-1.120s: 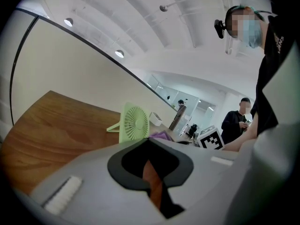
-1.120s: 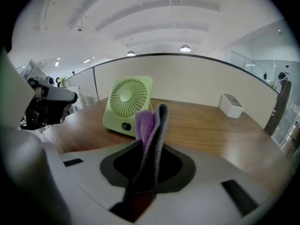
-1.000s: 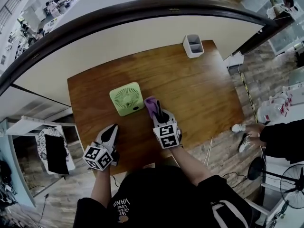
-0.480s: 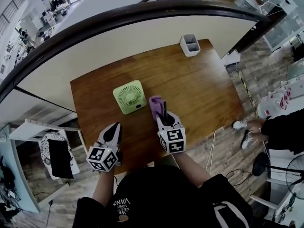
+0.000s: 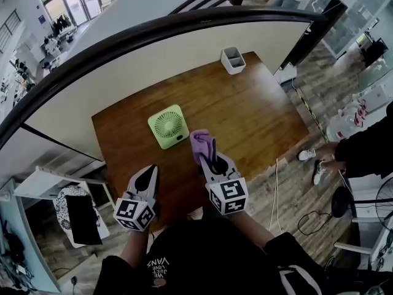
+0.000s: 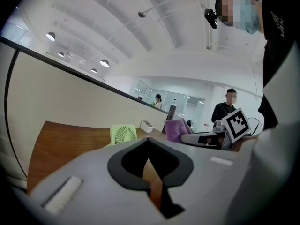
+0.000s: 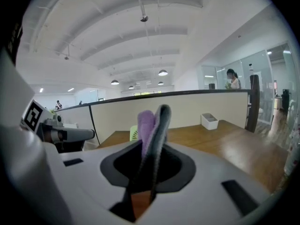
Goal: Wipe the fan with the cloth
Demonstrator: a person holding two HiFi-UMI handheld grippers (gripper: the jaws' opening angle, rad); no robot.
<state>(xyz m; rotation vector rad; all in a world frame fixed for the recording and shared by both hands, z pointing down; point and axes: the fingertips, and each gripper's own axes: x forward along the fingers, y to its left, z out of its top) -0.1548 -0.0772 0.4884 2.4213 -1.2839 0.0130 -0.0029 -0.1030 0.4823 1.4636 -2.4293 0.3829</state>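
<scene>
Gripping the purple cloth [image 5: 199, 142] is the right hand-held gripper [image 5: 209, 153]: jaws pinched on it, w/ the fabric folded & sticking up past the tips, as the right gripper view shows. The cloth is held off the tabletop [image 5: 252, 112], over its near-middle part.

The small green fan [image 5: 167, 126] lies flat, grille up, on the left half of the tabletop, approx midway btwn the far & near edges. The cloth sits just right of the fan's near-right corner. No contact btwn the two shows.

The left hand-held gripper [image 5: 149, 173] is closed & empty. In the left gripper view its jaws meet w/ only wood grain showing through the slot. It hovers over the near-left edge of the tabletop, pointing toward the fan, well apart from it & from the right one.

A white two-slot holder [image 5: 233, 59] stands at the far-right corner, away from everything else. A low partition wall [image 5: 123, 72] w/ a dark top rail runs along the far edge of the tabletop. The person [image 5: 202, 257], in a dark top, stands at the near edge.
</scene>
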